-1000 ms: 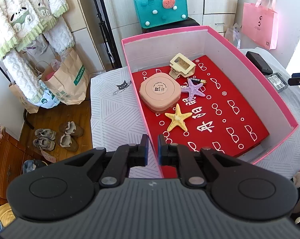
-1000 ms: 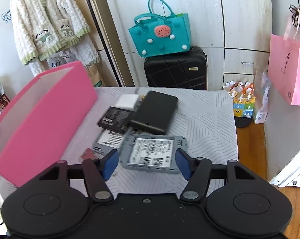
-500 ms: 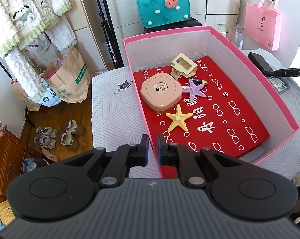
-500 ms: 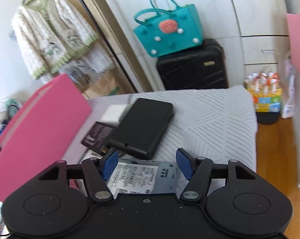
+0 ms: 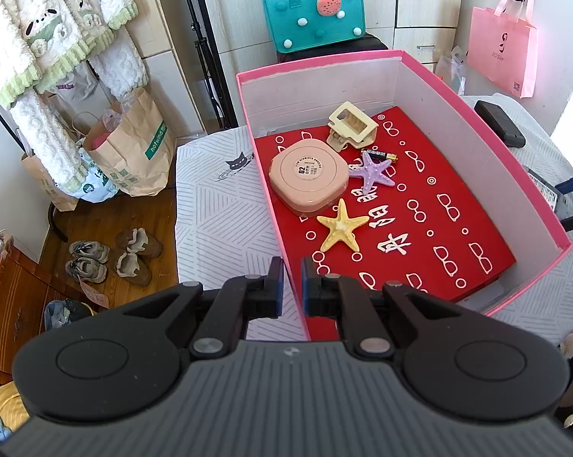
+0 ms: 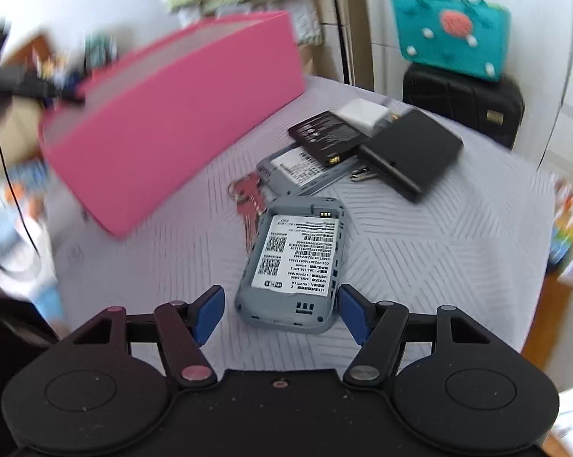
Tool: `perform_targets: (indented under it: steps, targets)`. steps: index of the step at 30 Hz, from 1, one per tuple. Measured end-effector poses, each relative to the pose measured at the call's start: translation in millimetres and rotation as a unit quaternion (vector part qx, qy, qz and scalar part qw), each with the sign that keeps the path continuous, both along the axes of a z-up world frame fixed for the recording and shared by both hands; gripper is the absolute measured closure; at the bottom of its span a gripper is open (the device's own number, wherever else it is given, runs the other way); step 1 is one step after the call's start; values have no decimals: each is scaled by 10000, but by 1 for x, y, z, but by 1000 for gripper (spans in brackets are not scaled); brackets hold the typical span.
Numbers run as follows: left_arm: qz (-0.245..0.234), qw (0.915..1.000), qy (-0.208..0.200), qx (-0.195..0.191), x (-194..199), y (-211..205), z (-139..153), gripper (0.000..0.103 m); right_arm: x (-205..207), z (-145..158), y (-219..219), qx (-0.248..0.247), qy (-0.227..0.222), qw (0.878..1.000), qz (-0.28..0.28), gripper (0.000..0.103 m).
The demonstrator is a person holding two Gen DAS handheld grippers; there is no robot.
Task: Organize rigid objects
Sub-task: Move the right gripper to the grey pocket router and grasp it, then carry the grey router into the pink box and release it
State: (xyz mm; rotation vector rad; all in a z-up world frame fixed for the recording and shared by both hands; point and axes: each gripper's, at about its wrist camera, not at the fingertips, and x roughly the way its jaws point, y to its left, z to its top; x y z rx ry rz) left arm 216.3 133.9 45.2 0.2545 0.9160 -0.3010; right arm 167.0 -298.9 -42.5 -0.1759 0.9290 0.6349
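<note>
On the striped cloth of the surface, just ahead of the right tool, lies a grey router on its face, its back cover off and the printed label up. Its long axis runs away from the tool, nearly in line with where the tool points, tilted only a little to the right at the far end. The near short end sits level with the blue pads, which stand spread on either side of it without touching, so the right tool is released and holds nothing; to my eye the gap is only slightly wider than the router, leaving a squeeze across its narrow width as the likely next move. Red keys touch or nearly touch its far left corner. Beyond lie a second grey cover, a black battery, a white charger and a black case in a loose heap. The pink box stands to the left, already holding a compact, two starfish and a hair clip. The left tool is clenched on the box's near wall, well apart from the router, so the right hand is the nearer.
</note>
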Motion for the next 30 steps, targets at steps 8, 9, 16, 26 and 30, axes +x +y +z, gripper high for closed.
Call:
perform_targets:
  steps: [8,9,16,26,30]
  targets:
    - [-6,10000,-2,10,0,0,0,95,18,-5,11,-87,-162,9984,-531,33]
    - [-7,10000,-1,3,0,0,0,95,19,-5,12,-123,-126,9980,-601,36]
    - [6,10000,3,-10,0,-1,0,95,21,-4,22,-289,-83,9948,-972,38]
    - [21,10000,10,-55,-1,0,1,95,10,12,13,-191,-179,9877,-1539,39]
    - [10,10000,4,-50,-1,0,1,95,8,37,11,151,-371,9879,-1497,39]
